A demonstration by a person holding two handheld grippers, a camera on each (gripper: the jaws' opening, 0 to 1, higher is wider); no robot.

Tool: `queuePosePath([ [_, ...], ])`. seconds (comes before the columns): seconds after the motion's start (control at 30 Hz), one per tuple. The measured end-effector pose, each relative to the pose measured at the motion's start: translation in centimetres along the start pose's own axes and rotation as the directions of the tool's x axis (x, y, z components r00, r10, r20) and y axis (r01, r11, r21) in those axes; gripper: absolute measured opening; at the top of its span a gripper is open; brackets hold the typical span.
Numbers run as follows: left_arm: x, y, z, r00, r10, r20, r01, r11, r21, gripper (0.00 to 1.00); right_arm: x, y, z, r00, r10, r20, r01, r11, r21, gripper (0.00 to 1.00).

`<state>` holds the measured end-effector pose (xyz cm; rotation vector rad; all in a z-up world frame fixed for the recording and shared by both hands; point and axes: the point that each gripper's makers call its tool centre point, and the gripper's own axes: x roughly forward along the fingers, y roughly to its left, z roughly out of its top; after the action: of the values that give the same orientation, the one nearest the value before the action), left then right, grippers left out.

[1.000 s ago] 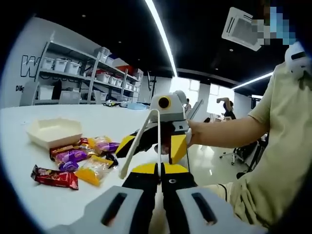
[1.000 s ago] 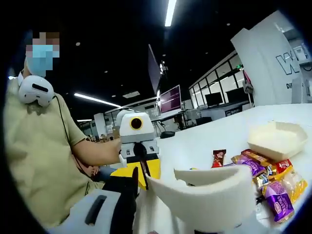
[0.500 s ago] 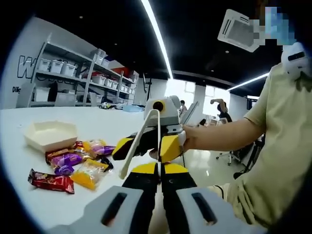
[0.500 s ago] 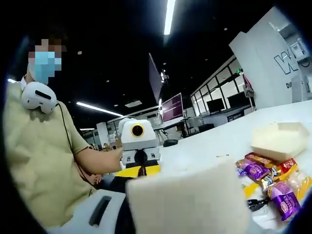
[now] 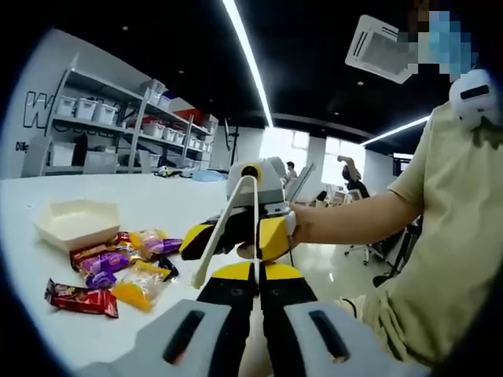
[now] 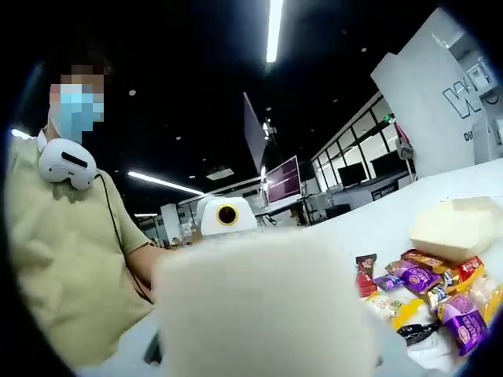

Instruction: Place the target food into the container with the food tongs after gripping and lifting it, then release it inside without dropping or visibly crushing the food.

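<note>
White food tongs (image 5: 224, 229) are held in my right gripper (image 5: 236, 237), which enters the left gripper view from the right in a person's hand, its yellow jaws shut on them. In the right gripper view a blurred tong blade (image 6: 259, 314) rises close to the lens and hides that gripper's jaws. My left gripper (image 5: 258, 272) has its black, yellow-tipped jaws together with nothing between them. Wrapped snacks (image 5: 126, 259) lie in a pile on the white table (image 5: 47, 338), beside a cream hexagonal container (image 5: 78, 222). Both snacks (image 6: 428, 287) and container (image 6: 460, 228) lie at the right.
A red-wrapped bar (image 5: 78, 299) and an orange packet (image 5: 137, 290) lie nearest the table's front edge. A purple packet (image 6: 461, 327) sits low right. The person in a beige shirt (image 5: 440, 259) stands right of the table. Shelves with bins (image 5: 118, 118) line the far wall.
In the right gripper view the tong blade has swung up toward the lens and now covers the left gripper. The snacks and container have not moved; both views shifted slightly.
</note>
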<state>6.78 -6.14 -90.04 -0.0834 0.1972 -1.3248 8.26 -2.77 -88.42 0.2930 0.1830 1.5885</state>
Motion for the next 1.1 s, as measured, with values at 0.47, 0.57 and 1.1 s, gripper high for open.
queuePosePath([
  [0.47, 0.24, -0.13, -0.19, 0.999, -0.007, -0.039, 0.007, 1.0, 0.005, 0.01, 0.11, 0.16, 0.15, 1.0, 0.006, -0.003, -0.006, 1.0, -0.006, 0.29],
  [0.57, 0.25, -0.17, -0.17, 0.999, -0.008, -0.043, 0.008, 1.0, 0.005, 0.01, 0.13, 0.17, 0.18, 1.0, 0.007, -0.002, -0.007, 1.0, -0.007, 0.29],
  [1.1, 0.23, -0.22, -0.1, 0.998, -0.02, -0.052, 0.019, 1.0, -0.014, 0.01, 0.21, 0.21, 0.72, 0.999, 0.01, 0.043, -0.01, 1.0, 0.005, 0.29],
])
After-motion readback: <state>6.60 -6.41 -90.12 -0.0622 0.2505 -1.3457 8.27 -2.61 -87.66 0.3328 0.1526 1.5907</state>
